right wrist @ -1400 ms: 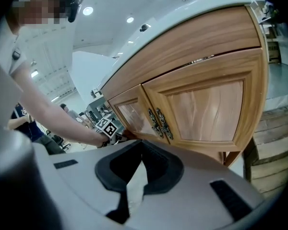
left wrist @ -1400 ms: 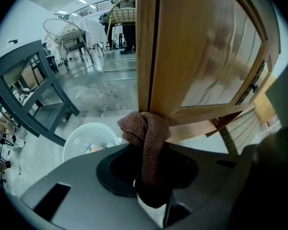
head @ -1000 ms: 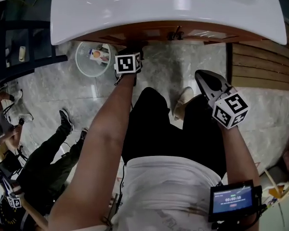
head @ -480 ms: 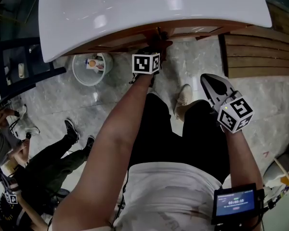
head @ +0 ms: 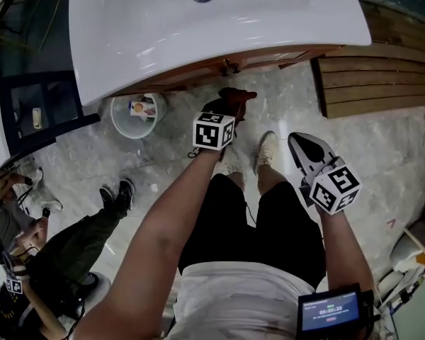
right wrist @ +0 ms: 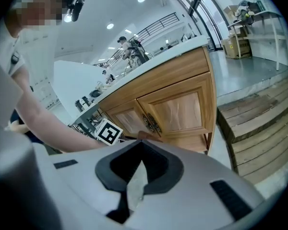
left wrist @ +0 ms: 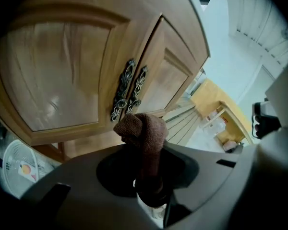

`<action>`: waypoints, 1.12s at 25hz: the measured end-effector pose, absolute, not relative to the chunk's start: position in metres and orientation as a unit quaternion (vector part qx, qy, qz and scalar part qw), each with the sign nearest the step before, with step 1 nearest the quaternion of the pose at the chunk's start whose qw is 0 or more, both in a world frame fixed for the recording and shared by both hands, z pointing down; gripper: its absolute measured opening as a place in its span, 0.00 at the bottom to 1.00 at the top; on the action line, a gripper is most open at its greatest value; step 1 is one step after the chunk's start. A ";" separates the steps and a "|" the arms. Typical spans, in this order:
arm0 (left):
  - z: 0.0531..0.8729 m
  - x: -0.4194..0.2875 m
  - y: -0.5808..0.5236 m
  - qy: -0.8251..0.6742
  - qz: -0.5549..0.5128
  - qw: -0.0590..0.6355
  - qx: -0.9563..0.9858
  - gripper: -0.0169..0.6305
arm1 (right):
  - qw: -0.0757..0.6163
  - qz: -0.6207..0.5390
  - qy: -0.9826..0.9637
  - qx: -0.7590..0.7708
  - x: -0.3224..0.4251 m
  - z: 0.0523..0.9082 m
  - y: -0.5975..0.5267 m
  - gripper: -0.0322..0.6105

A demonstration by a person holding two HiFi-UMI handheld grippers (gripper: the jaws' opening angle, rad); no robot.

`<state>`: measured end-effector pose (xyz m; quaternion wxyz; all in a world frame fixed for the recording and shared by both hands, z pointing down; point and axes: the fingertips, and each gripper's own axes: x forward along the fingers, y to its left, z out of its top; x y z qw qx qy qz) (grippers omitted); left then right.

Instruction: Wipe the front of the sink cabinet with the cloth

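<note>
I'm drawing left gripper (left wrist: 149, 188) back from cabinet front (left wrist: 62, 80), jaws pinching cloth (left wrist: 141, 131); right gripper (right wrist: 134, 188) idling, jaws pressed together. Mid-wipe: next needs cloth pressed forward.

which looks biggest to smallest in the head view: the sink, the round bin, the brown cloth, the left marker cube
1. sink, by far the largest
2. bin
3. cloth and left marker cube look about alike. The cube sits nearer the camera, so I would not rank one over the other.

Nothing legible — digits on the wrist screen (head: 331, 310) are too small.
</note>
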<state>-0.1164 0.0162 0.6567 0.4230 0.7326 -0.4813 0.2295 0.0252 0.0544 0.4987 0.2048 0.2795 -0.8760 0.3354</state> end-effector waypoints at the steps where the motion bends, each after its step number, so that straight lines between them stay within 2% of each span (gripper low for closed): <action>1: 0.646 -0.116 0.018 -0.483 0.227 0.420 0.734 0.19 | 0.203 0.335 -0.876 0.280 0.022 0.493 0.056 0.07; 7: 0.586 -0.122 0.020 -0.497 0.204 0.402 0.742 0.19 | 0.193 0.335 -0.880 0.274 0.001 0.465 0.070 0.07; 14: 0.517 -0.138 0.005 -0.549 0.123 0.387 0.731 0.19 | 0.191 0.341 -0.886 0.251 -0.006 0.464 0.075 0.07; 19: 0.479 -0.143 -0.006 -0.590 0.092 0.353 0.720 0.19 | 0.196 0.346 -0.890 0.224 0.006 0.462 0.072 0.07; 28: 0.456 -0.165 -0.013 -0.685 0.077 0.343 0.638 0.19 | 0.191 0.341 -0.904 0.173 0.047 0.444 0.042 0.07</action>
